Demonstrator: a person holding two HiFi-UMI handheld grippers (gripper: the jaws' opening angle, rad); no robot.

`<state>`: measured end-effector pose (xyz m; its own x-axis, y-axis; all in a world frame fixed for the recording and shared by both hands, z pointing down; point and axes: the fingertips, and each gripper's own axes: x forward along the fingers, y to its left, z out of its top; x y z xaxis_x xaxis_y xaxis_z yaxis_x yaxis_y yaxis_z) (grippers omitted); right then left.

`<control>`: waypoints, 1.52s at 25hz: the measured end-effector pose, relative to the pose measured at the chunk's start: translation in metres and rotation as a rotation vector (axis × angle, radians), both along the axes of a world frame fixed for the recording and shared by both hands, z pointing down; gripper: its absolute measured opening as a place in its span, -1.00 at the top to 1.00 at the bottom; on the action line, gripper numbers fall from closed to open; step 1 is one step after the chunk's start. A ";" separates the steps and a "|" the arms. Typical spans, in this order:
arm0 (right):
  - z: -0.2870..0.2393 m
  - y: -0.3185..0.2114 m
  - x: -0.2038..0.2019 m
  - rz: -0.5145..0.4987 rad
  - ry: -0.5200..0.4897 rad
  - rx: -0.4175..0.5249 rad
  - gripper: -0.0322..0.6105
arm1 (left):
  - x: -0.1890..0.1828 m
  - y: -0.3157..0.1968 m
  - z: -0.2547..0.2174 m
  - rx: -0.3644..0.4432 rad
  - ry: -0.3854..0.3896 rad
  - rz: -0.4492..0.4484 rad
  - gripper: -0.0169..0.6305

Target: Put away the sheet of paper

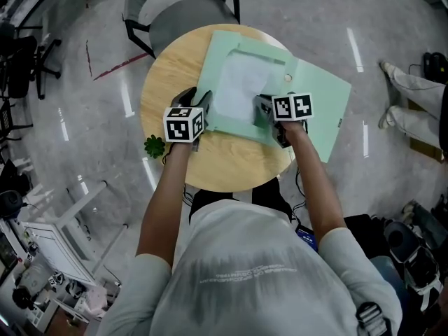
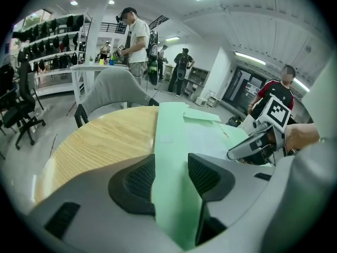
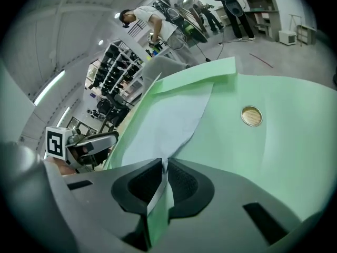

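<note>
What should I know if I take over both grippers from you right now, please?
Left gripper: jaws apart, the left edge of the open green folder between them, not pinched.
Right gripper: shut on the near corner of the white sheet of paper; a green layer of the folder seems caught with it.
Things: the folder lies open on the round wooden table, with the sheet on its left half.
Done: sheet is on the folder, grip taken.
Left: probably seat the sheet fully, release it and close the folder.

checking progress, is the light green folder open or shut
Open: light green folder lies spread on the round wooden table, white paper sheet exposed.
</note>
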<state>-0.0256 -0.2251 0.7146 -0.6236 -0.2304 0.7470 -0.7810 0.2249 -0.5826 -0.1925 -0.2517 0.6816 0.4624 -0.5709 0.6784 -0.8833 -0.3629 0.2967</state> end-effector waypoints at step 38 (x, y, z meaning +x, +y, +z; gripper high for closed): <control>-0.445 -0.048 0.085 -0.120 0.222 1.127 0.81 | 0.002 -0.012 -0.414 0.793 -0.150 0.116 0.86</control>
